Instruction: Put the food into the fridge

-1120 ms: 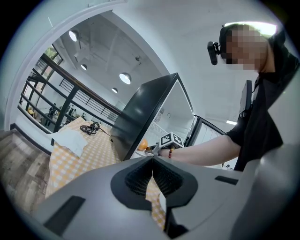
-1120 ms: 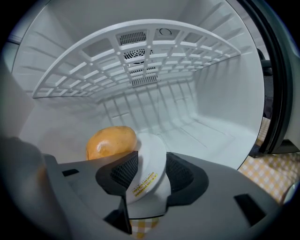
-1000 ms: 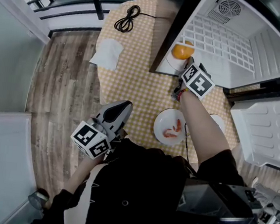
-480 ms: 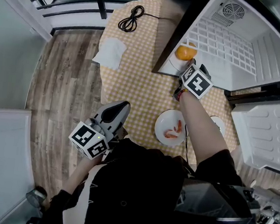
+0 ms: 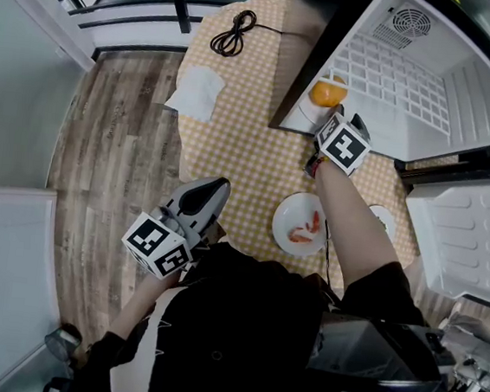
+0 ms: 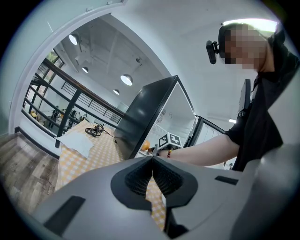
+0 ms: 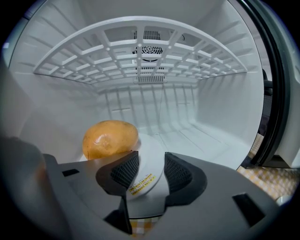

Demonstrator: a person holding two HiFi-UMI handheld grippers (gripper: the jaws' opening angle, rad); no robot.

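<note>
A round yellow-orange food (image 7: 110, 138) lies on a white plate (image 7: 151, 157) on the floor of the open fridge (image 7: 187, 108). My right gripper (image 7: 146, 174) is at the fridge mouth, open, with the plate's near rim showing in the gap between its jaws. The head view shows the same food (image 5: 327, 93) just past the right gripper (image 5: 328, 119). A second white plate (image 5: 288, 214) with pink shrimp (image 5: 304, 228) rests on the checked table by my right forearm. My left gripper (image 5: 206, 192) hangs off the table's near left side, shut and empty (image 6: 152, 165).
The fridge door (image 5: 467, 232) swings open at the right. On the yellow checked table (image 5: 242, 138) lie a white napkin (image 5: 197, 92) and a coiled black cable (image 5: 233, 31). A wire shelf (image 7: 140, 51) spans the fridge above the plate. Wooden floor lies to the left.
The right gripper has edged slightly farther toward the fridge, with the plate and the orange food a little deeper inside. The left gripper has stayed where it was.
</note>
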